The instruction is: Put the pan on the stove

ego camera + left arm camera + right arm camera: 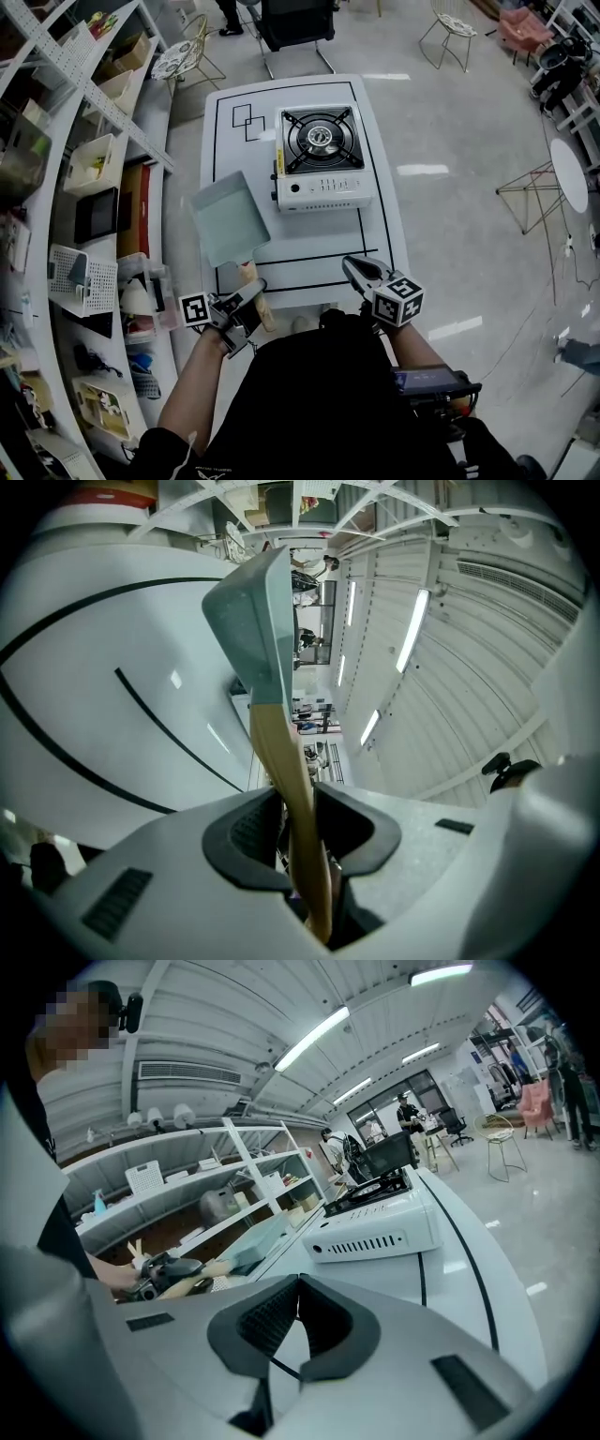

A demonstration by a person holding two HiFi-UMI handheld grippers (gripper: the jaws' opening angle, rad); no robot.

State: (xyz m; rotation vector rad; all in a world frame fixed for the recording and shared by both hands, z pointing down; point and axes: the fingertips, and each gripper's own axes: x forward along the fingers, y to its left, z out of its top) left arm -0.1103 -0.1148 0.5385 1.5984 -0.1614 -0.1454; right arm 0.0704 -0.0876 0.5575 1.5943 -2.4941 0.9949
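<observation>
The pan [230, 217] is a pale teal square pan with a wooden handle [253, 286]. It hangs over the left front part of the white table [375, 234]. My left gripper [255, 291] is shut on the handle's end. In the left gripper view the handle [281, 752] runs up between the pads of that gripper [298, 803] to the pan [253, 621]. The white gas stove [319, 155] stands on the far half of the table, its burner bare. My right gripper [356, 267] hovers at the table's front right, shut and holding nothing [298, 1283]; it faces the stove [375, 1227] and the pan [253, 1241].
Black lines mark rectangles on the tabletop [246, 120]. White shelves with bins [89, 159] run along the left, close to the table's edge. A black chair [295, 23] stands beyond the table. Wire chairs [450, 33] and a round side table [569, 173] stand on the grey floor at right.
</observation>
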